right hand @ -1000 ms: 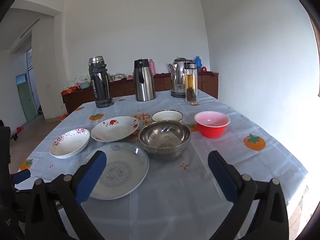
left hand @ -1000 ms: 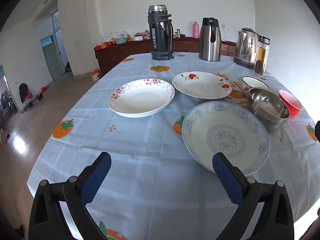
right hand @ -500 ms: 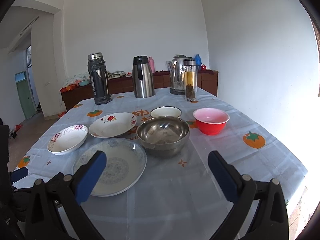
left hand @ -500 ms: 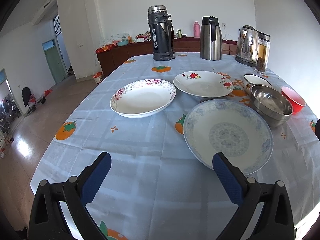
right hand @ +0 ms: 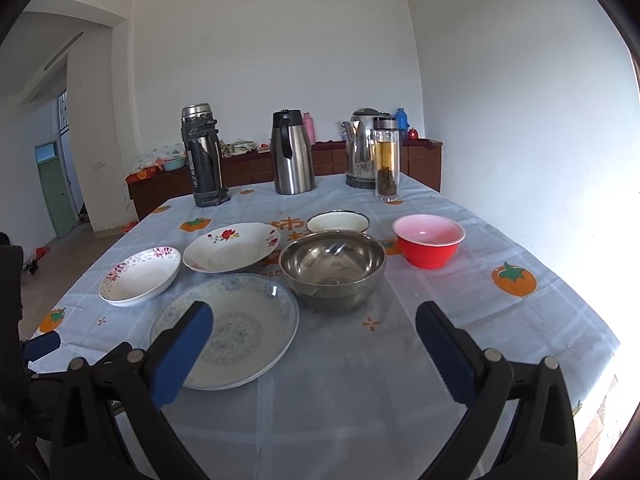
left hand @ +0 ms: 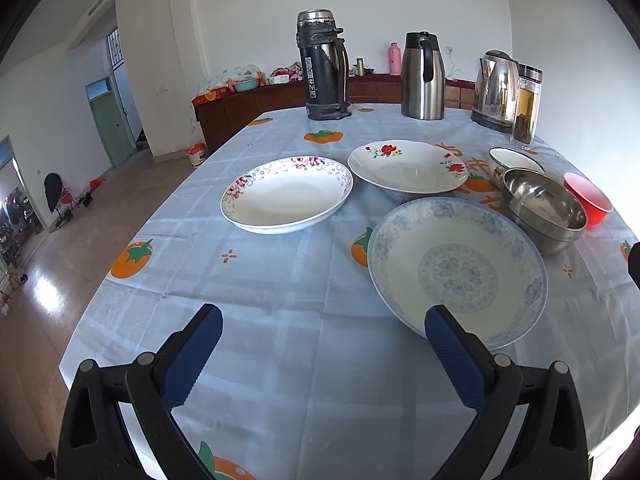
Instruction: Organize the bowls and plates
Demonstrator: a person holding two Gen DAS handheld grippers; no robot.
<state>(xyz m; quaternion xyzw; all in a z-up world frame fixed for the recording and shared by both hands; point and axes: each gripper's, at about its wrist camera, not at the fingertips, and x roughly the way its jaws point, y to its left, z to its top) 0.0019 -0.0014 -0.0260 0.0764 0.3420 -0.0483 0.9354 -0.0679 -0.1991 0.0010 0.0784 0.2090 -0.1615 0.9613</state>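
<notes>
Three plates lie left of the steel bowl: a blue-patterned plate, a red-flowered plate and a pink-rimmed plate. Three bowls: that steel one, a white bowl behind it, a red bowl to its right. Beyond stand two flasks, one kettle and one tea bottle.

Left gripper draws back and slightly lower over table: blue-patterned plate sits a little further up and right in left wrist view than 1.0 s ago, and the flask row at far edge stands lower in frame.

Right gripper shifts forward and tilts: steel bowl and red bowl ride higher in right wrist view, blue-patterned plate slides further behind left finger.
</notes>
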